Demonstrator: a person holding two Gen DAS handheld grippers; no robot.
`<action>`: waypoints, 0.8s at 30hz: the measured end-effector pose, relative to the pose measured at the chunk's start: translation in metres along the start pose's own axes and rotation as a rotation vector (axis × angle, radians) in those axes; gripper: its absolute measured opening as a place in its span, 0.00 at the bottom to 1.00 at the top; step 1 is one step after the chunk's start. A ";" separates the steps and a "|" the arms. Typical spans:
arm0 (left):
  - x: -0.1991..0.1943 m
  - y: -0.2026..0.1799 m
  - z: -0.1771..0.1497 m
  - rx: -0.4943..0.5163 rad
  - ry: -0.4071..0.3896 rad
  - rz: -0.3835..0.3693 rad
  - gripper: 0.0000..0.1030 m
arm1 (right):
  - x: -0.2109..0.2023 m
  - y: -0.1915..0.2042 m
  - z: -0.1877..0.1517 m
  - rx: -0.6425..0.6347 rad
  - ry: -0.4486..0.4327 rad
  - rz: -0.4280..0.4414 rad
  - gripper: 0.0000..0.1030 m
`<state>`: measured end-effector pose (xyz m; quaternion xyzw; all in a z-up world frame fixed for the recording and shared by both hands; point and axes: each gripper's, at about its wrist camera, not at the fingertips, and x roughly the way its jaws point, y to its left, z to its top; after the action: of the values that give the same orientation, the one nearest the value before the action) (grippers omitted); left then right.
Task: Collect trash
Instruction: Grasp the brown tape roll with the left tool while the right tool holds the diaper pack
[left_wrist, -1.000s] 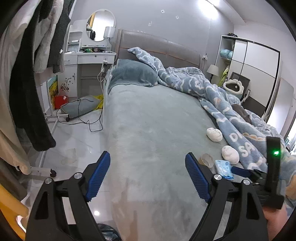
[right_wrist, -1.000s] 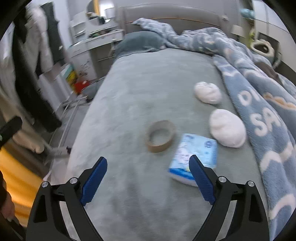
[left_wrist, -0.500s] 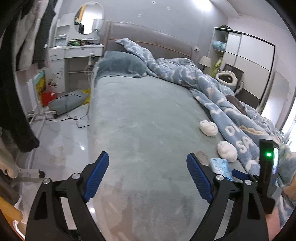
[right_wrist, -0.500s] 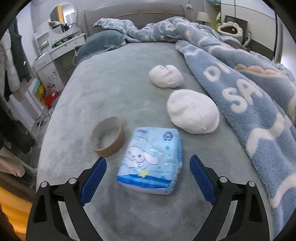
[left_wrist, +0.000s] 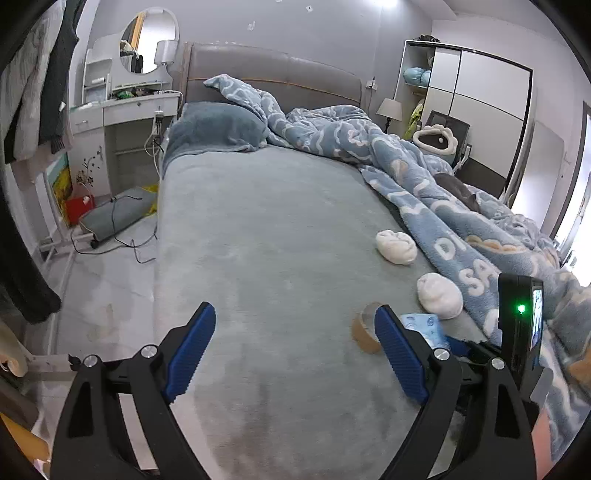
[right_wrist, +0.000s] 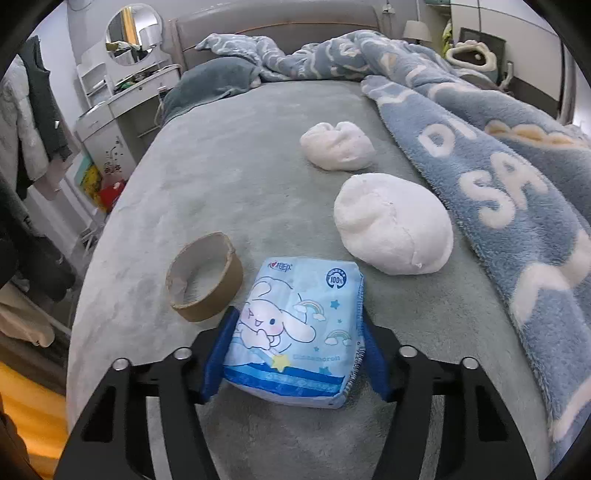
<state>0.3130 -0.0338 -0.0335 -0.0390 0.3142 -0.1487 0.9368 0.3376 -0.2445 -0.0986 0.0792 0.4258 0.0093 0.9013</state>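
Right wrist view: the right gripper (right_wrist: 293, 354) sits at bottom centre, its jaws closing with the blue tissue pack (right_wrist: 295, 325) between them and both blue pads against the pack's sides, the pack lying on the grey bed cover (right_wrist: 236, 177). A cardboard tape ring (right_wrist: 205, 277) lies just left of the pack, and two white sock balls (right_wrist: 393, 236) lie above and to the right, near the edge of the blue blanket (right_wrist: 498, 184). Left wrist view: the left gripper (left_wrist: 295, 350) hangs over bare bed cover at bottom centre, jaws wide and opening, nothing between them, with the ring and pack partly hidden behind its right finger at lower right.
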 end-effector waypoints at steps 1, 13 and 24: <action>0.002 -0.003 0.000 0.001 0.001 -0.003 0.88 | -0.001 -0.001 0.000 -0.002 0.002 0.007 0.58; 0.028 -0.029 -0.012 0.064 0.056 -0.019 0.88 | -0.034 -0.027 0.003 -0.029 -0.020 0.050 0.56; 0.059 -0.059 -0.024 0.099 0.117 -0.053 0.87 | -0.056 -0.053 0.004 -0.024 -0.049 0.128 0.56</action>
<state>0.3282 -0.1071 -0.0769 0.0080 0.3595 -0.1908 0.9134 0.3025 -0.3018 -0.0607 0.0956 0.3974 0.0703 0.9099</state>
